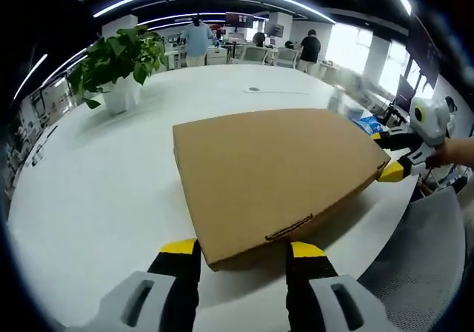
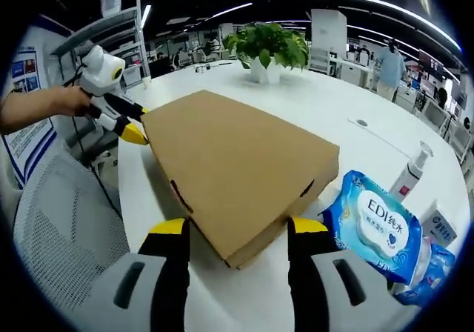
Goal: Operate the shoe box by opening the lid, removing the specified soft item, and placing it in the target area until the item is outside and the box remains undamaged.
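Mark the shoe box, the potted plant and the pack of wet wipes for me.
shoe box (image 1: 274,173): left gripper view, middle of the closed lid.
potted plant (image 2: 268,47): right gripper view, on the leaves.
pack of wet wipes (image 2: 378,224): right gripper view, on the white label.

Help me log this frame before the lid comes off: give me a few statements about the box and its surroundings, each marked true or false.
1. The shoe box lid is closed. True.
2. A potted plant stands on the table. True.
3. The wet wipes pack lies on top of the box. False: it lies beside it on the table.
4. The left claw holds a soft item. False: its jaws are apart at a box corner.
5. The right claw is open. True.
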The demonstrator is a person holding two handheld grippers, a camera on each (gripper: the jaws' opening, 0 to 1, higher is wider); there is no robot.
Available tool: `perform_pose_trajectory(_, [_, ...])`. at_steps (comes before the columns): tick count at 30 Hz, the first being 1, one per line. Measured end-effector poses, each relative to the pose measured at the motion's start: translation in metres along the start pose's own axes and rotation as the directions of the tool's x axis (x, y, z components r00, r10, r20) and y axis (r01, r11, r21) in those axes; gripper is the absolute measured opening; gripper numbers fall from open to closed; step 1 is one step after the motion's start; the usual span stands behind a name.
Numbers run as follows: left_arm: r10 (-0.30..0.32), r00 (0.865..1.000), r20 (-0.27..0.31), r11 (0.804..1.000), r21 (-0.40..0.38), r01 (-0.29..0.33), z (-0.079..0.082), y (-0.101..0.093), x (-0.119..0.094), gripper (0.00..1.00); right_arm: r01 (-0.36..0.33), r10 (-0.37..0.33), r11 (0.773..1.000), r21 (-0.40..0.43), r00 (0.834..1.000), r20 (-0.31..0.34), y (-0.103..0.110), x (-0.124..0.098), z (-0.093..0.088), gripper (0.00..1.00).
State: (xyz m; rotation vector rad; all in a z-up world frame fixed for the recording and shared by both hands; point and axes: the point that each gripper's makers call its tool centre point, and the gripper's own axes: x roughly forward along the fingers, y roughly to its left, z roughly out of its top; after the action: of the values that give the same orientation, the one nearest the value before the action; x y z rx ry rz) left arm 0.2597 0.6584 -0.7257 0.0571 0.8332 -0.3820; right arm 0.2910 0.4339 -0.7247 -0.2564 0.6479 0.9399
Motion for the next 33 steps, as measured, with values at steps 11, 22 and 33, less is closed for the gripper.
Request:
perform_pose_trajectory(11, [-0.004,1.0,-0.019,1.0,0.004,0.004,0.023,0.013,0.019,0.46,0.001,-0.001,1.0,0.001,1.0,-0.002,-0.024,0.014,0.013,0.49])
perform_pose_trajectory(22, [-0.007,1.0,-0.02,1.0,0.004,0.007,0.045,0.023,0.038,0.46,0.007,-0.007,1.0,0.007,1.0,-0.002,-0.05,0.026,0.025,0.49])
perform_pose_trajectory(33, [-0.011,1.0,-0.017,1.0,0.005,0.011,0.063,0.03,0.053,0.46,0.011,-0.011,1.0,0.008,1.0,-0.004,-0.07,0.034,0.034,0.5])
